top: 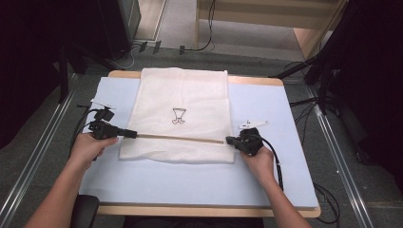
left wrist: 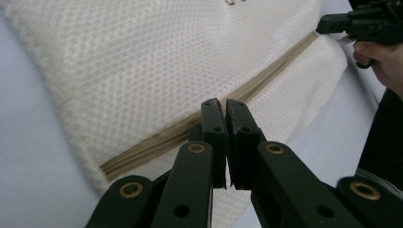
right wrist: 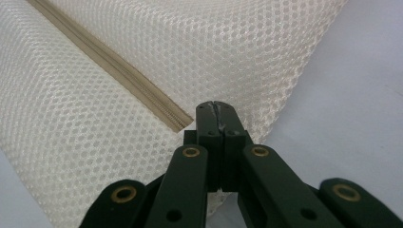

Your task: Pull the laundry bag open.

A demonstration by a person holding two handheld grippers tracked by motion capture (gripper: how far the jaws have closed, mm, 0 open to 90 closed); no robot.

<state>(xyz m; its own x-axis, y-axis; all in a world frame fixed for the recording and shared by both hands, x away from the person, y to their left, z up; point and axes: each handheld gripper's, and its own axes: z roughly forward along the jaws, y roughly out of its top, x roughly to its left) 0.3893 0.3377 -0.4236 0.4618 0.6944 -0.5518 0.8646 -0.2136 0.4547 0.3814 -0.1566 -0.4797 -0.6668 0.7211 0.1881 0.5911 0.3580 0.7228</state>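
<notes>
A: Mesh bag [top: 183, 102] lies flat, centre of frame, zipper [top: 180, 138] running across its lower part. Soft, light, floppy.

B: Left gripper [top: 132, 134] clenched at the zipper's left end, right gripper [top: 230, 140] clenched at the right end. Grip the zipper tape, not the mesh.

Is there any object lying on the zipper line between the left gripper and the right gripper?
Nothing visible does. The beige zipper runs bare across the white mesh laundry bag from the left gripper to the right gripper. Both have their jaws shut at the zipper's two ends.
</notes>
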